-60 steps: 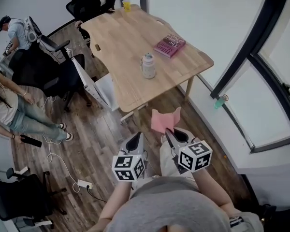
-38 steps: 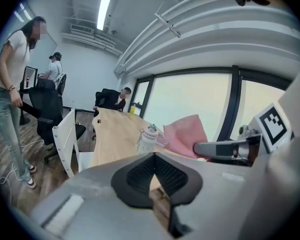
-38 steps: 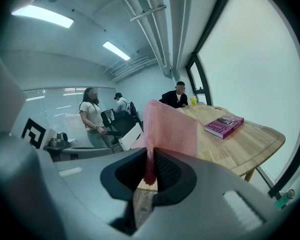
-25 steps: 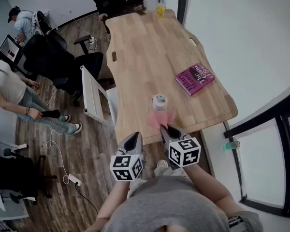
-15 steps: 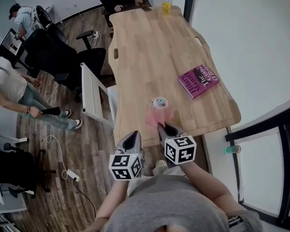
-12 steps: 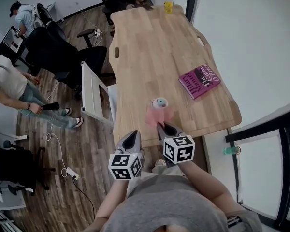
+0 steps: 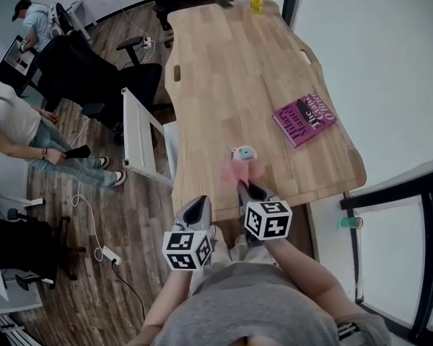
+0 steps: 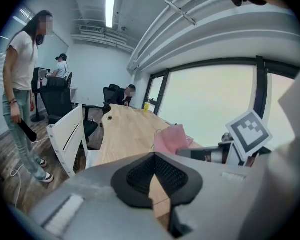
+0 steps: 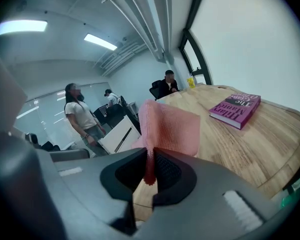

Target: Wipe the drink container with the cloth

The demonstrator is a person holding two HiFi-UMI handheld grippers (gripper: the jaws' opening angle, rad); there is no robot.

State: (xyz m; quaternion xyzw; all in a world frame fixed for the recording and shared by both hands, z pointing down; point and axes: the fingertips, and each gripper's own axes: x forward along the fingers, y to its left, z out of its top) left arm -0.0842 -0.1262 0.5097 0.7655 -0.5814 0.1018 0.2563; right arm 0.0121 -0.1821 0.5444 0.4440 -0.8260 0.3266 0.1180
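The drink container [image 7: 243, 152], a pale bottle with a light blue lid, stands upright near the front edge of the wooden table [image 7: 224, 71]. My right gripper [image 7: 244, 187] is shut on a pink cloth [image 7: 237, 170], which hangs just in front of the container. In the right gripper view the cloth [image 9: 165, 126] rises from my right gripper [image 9: 150, 156] and hides the container. My left gripper [image 7: 200, 202] is lower left, off the table edge, shut and holding nothing. In the left gripper view, beyond my left gripper [image 8: 152, 156], the cloth [image 8: 171, 139] shows.
A magenta book [image 7: 304, 118] lies on the table's right side. A yellow cup [image 7: 257, 4] stands at the far end by a seated person. A white chair [image 7: 137, 139] and black office chairs stand left of the table. People stand at far left.
The grippers have come from well short of the table up to its front edge. The pink cloth has moved close to the container. The right gripper's hold on it is unchanged.
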